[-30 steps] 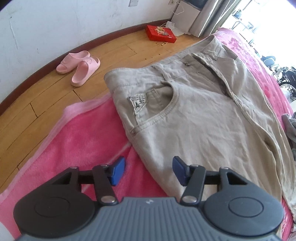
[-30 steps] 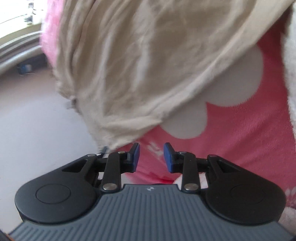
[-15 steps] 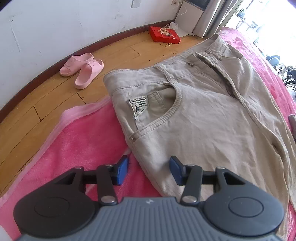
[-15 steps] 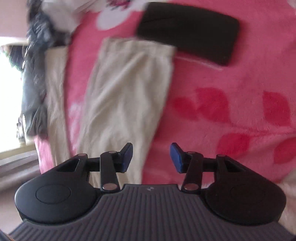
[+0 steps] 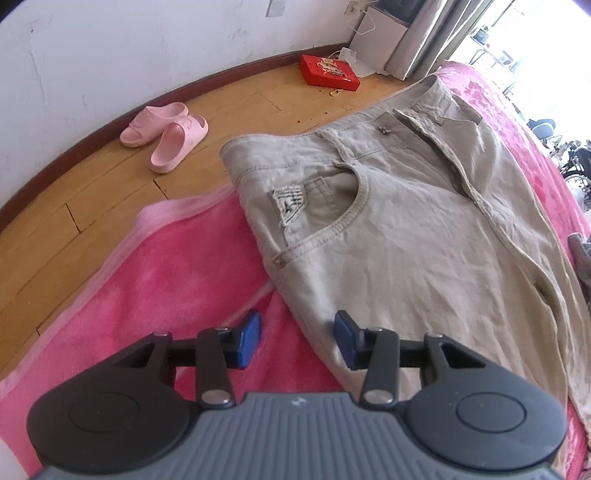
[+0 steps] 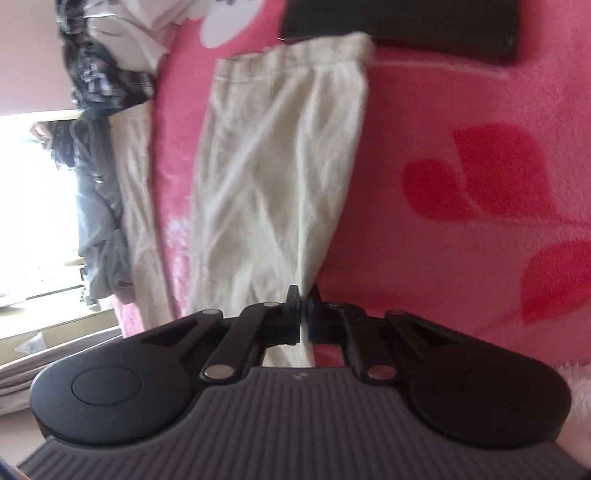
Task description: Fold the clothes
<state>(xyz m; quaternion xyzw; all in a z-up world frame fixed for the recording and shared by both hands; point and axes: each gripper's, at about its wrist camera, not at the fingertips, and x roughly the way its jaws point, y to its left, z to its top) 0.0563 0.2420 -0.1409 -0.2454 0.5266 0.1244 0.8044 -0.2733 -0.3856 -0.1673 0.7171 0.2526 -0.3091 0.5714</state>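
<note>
While beige trousers [image 5: 399, 236] are being kept spread on pink blanket [image 5: 177, 280], waist end toward bed edge by wood floor [image 5: 110, 199], one leg [image 6: 273, 177] is being pinched at its side edge by R gripper [image 6: 303, 312]. Leg hem is lying against a black item [image 6: 399, 26]. Judgement: fold is being worked; edge pinch should be kept firm, cloth lifted evenly, seams matched, no dragging. R jaws are being held nearly closed on leg fabric. L gripper [image 5: 295, 341] is being held wide apart, empty, straddling trousers' side seam near hip, w/ one pad [image 5: 345, 341] over cloth.
</note>
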